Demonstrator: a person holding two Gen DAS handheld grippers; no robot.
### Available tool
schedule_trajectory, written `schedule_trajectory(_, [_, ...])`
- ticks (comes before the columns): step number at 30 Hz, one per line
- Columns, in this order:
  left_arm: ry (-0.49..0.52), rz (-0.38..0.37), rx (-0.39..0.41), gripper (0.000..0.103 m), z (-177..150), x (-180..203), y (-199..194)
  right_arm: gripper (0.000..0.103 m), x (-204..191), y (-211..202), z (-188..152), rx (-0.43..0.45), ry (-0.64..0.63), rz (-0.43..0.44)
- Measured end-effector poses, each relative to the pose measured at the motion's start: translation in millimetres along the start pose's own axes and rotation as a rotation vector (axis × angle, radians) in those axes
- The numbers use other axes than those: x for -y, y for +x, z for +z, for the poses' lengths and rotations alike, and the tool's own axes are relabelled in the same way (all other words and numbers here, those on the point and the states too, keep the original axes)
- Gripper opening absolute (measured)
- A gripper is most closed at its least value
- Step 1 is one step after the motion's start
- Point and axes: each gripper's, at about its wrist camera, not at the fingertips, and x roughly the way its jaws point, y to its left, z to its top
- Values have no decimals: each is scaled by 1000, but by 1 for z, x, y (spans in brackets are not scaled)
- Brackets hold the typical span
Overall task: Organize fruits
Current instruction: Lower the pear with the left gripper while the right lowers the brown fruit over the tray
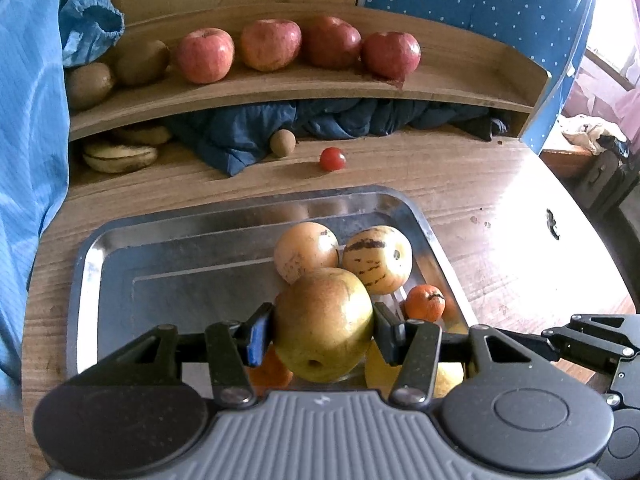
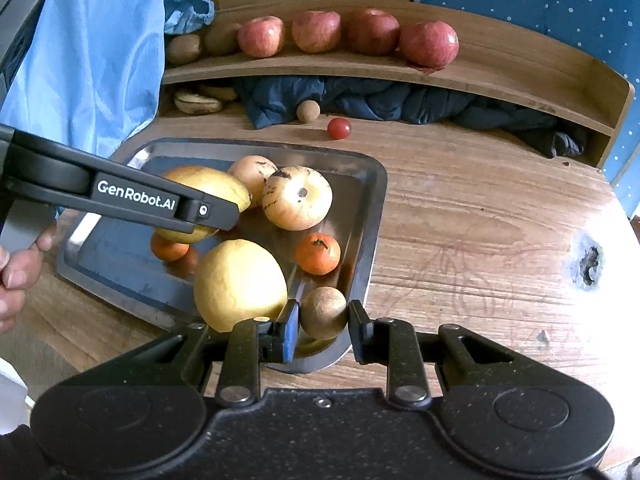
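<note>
The left gripper pinches a yellow-green apple above the steel tray and the right gripper clamps a brown kiwi at the tray's five-o'clock corner; either round fruit could squirt free and scatter the mandarins

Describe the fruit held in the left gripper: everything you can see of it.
The fruit looks like an apple or pear: round, yellow-green with a russet-brown blush on top and a dark dimple facing the camera. The skin looks smooth and finely speckled. The left gripper is shut on its sides, one pad on each flank. It sits over the near right part of the metal tray; whether it is lifted clear cannot be told. In the right wrist view it shows partly hidden behind the gripper's arm.
</note>
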Motion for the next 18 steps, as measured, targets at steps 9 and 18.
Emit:
schedule_trajectory(9, [-5, 5, -33, 57, -3, 0, 2, 28, -1, 0, -2, -12, -12, 3])
schedule_trajectory(18, [2, 13, -41, 57, -3, -1, 0, 30, -4, -1, -5, -12, -31, 8])
